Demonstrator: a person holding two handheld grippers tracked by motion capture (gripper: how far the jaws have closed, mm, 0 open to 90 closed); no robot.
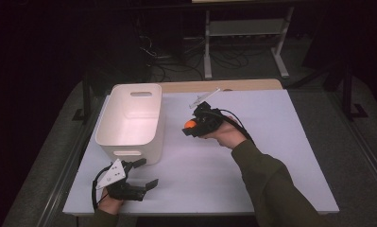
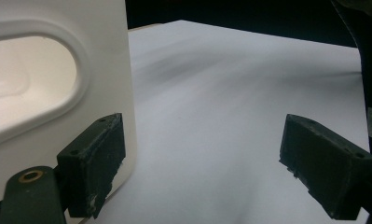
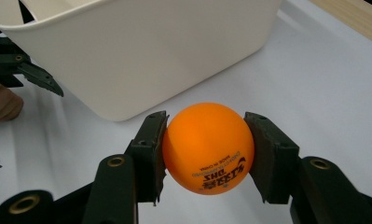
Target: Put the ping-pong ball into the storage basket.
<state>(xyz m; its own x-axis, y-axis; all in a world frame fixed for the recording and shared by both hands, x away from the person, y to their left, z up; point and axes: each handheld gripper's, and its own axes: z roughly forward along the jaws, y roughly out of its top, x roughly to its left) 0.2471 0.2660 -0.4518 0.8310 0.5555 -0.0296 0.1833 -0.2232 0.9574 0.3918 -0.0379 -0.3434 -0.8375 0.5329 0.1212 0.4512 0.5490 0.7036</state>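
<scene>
Orange ball point(image 3: 208, 147) sits squarely between the jaws of the right gripper point(image 3: 206, 149), pinched on both sides and held above the white counter point(image 1: 271, 142), just right of the white bin point(image 1: 132, 120). Being round, it has no long axis; its black printed lettering faces the camera upside down. Left gripper point(image 1: 141, 174) rests near the bin's front corner, jaws spread wide on nothing.

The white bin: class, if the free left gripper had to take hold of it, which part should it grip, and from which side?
Probably the near end wall of the white bin, at its handle slot, approached from the person's side. The left gripper sits open beside that wall, and the slot's thin edge suits two jaws.
</scene>
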